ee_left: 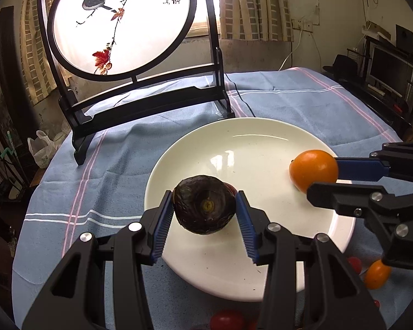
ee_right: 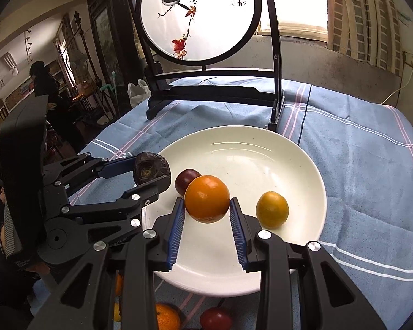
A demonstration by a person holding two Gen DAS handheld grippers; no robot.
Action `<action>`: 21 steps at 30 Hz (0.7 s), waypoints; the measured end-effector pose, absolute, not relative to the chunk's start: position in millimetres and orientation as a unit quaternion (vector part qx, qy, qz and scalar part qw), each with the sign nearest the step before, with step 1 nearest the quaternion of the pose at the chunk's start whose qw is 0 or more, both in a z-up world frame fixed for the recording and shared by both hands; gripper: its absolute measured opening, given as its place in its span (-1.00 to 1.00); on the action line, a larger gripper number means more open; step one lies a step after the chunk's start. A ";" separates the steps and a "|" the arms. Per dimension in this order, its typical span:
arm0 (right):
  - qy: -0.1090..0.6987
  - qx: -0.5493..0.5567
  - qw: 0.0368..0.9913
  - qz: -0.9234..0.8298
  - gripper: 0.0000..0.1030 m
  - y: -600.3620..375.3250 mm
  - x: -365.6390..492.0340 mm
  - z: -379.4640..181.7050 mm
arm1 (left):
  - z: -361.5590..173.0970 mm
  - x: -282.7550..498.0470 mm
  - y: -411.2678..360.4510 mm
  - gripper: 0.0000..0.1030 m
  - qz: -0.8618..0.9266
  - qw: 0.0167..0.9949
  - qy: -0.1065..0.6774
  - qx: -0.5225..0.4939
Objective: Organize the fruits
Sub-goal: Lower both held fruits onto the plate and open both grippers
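Observation:
My left gripper (ee_left: 205, 210) is shut on a dark brown fruit (ee_left: 203, 205) and holds it above the near left part of a white plate (ee_left: 261, 143). My right gripper (ee_right: 207, 210) is shut on an orange (ee_right: 207, 198) and holds it above the same plate (ee_right: 303, 159). A yellow-orange fruit (ee_right: 272, 209) and a dark red fruit (ee_right: 185, 179) lie in the plate. The left gripper with its dark fruit (ee_right: 149, 167) shows in the right wrist view. The right gripper (ee_left: 323, 174) with its orange (ee_left: 314, 171) shows in the left wrist view.
A round bird painting on a black stand (ee_left: 140, 104) stands behind the plate on the blue cloth (ee_left: 303, 101). Loose fruit lies near the front edge: a red one (ee_right: 216, 317), an orange one (ee_right: 166, 317), an orange one (ee_left: 376, 273) and a red one (ee_left: 227, 320).

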State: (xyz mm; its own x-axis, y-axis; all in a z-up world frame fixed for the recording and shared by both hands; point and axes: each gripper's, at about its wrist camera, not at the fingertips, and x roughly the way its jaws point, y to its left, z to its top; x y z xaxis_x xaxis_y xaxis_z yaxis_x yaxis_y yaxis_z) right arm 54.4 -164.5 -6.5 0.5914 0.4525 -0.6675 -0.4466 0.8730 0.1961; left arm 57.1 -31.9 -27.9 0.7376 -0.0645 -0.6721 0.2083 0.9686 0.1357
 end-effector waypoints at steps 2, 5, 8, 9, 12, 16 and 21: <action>0.378 0.000 0.892 0.248 -0.34 -162.7 58.3 -6.2 | -28.8 58.5 -33.4 -0.13 -0.073 0.926 0.356 0.106; 0.388 -0.006 0.891 0.237 -0.22 -159.6 66.8 -8.4 | -31.1 62.3 -36.5 -0.10 -0.071 0.923 0.361 0.110; 0.378 -0.005 0.899 0.220 0.08 -162.4 72.0 -6.8 | -29.1 62.9 -38.0 0.29 -0.054 0.928 0.350 0.116; 0.375 0.000 0.902 0.214 0.08 -165.1 72.3 -5.5 | -27.6 62.7 -37.0 0.30 -0.057 0.929 0.349 0.112; 0.375 0.022 0.900 0.220 0.08 -174.4 68.6 -4.6 | -24.1 59.5 -35.7 0.30 -0.060 0.930 0.345 0.115; 0.371 0.023 0.901 0.224 0.17 -183.8 52.2 -2.9 | -17.2 49.7 -29.2 0.30 -0.062 0.933 0.339 0.103; 0.364 0.034 0.899 0.241 0.23 -191.7 20.5 -1.9 | -6.5 21.6 -20.5 0.31 -0.069 0.938 0.327 0.094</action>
